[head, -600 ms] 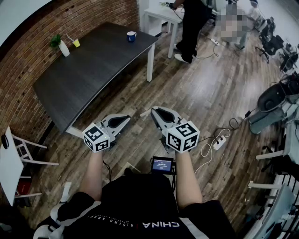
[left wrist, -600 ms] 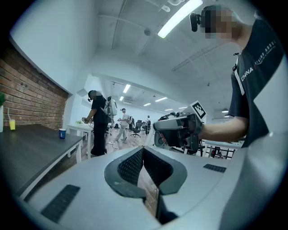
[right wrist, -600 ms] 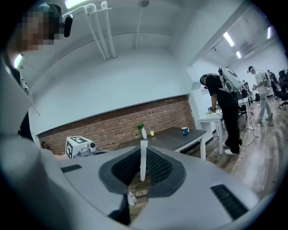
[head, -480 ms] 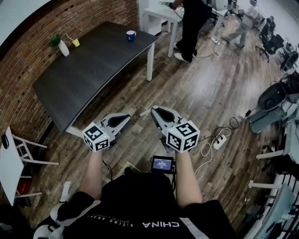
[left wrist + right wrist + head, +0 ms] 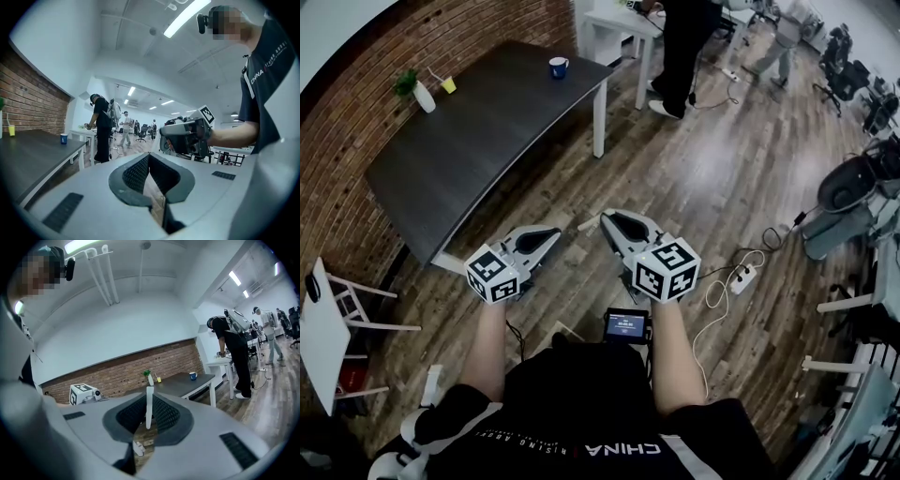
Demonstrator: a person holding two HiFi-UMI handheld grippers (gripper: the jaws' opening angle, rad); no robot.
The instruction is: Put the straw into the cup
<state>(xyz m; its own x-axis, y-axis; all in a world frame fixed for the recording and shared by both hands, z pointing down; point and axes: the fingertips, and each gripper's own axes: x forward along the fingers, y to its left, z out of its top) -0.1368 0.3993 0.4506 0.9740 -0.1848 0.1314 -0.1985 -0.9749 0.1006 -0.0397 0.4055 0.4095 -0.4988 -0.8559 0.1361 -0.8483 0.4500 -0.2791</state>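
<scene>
The right hand-held gripper is clamped on a thin white straw. The straw stands upright between the gripper's black, ridged pads, and its top pokes just above the tips. A smaller white piece shows lower in the gap (whether it belongs to the straw I cannot tell). The left hand-held gripper has its ribbed pads pressed together at the tips, with only floor planks showing through the slit below them. Both grippers have smooth grey shells and carry a cube of black-and-white square markers. They are held side by side above the wood-plank floor, just off the near corner of the desk.

The desk has a dark, matte top with a gently curved long edge and white legs. At its far end stands a round blue mug, well apart from the straw. Along the rough brick wall side stand a small yellow cup and a white vase holding a green sprig. Beyond the desk a person in black bends over a white table.
</scene>
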